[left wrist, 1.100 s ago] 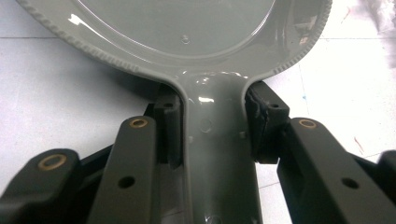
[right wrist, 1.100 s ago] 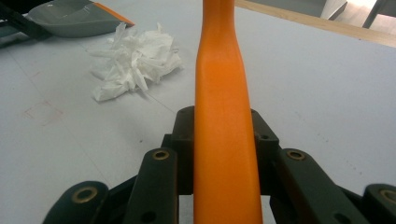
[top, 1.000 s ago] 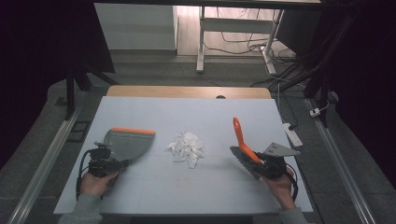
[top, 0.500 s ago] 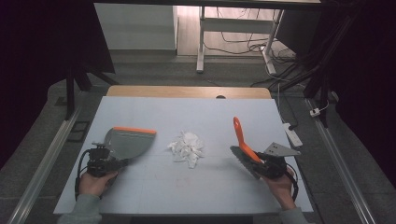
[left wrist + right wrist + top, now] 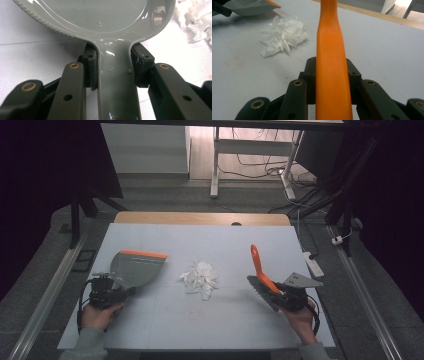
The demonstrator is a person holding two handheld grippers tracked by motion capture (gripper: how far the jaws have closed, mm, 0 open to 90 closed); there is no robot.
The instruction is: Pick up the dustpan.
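A grey dustpan [image 5: 135, 269] with an orange front lip rests on the white table at the left. My left gripper [image 5: 116, 291] is shut on its handle [image 5: 116, 75], pads pressed to both sides. A heap of torn white paper [image 5: 200, 277] lies mid-table, between the two tools. At the right, my right gripper [image 5: 280, 292] is shut on an orange-handled brush [image 5: 259, 265], its handle pointing away and up, its dark bristles [image 5: 262, 292] toward the paper. In the right gripper view the orange handle [image 5: 330, 50] runs up between the jaws, with the paper [image 5: 284, 35] and the dustpan [image 5: 249, 7] at the upper left.
The white table top [image 5: 225, 240] ends in a wooden strip [image 5: 200, 218] at its far edge. A power strip [image 5: 312, 265] lies off the right edge. A white desk frame [image 5: 215, 165] and cables stand on the floor beyond.
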